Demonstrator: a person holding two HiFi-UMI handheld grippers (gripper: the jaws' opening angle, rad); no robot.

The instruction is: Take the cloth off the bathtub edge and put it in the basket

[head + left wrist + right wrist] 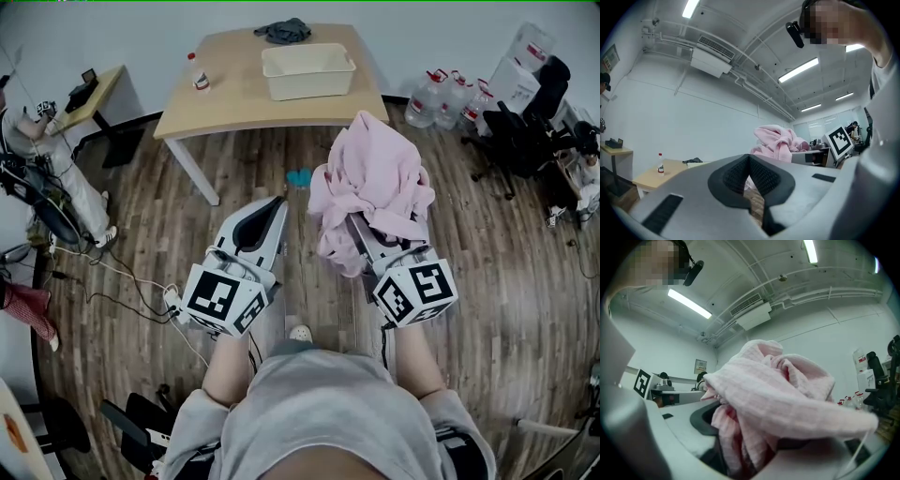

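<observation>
Over the wood floor [141,216], close in front of the person, the right gripper [367,242] holds a pink cloth [370,183]. Its claw is squeezed on the cloth. The cloth is all bunched up. It sticks up high out of the jaws and hangs over both sides of them. In the right gripper view the cloth fills the gap between the jaws and hides their tips.

The left gripper [274,208] is just beside it, on the left. Its claw is closed, with the tips touching, and nothing is in it. Both grippers point at the table [234,94] and are well apart from it.

On the table, in its right half, sits a white plastic basket [309,84]. I can't see anything in it. A dark cloth [284,31] lies at the far edge of the table, just behind the basket. A small bottle [199,77] with a red band stands near the left edge.

A small blue-green thing [298,176] lies on the floor between the table and the grippers. I cannot tell what it is. Big water jugs [441,94] stand on the floor past the table's right edge. Black office chairs [525,122] are beside them.
</observation>
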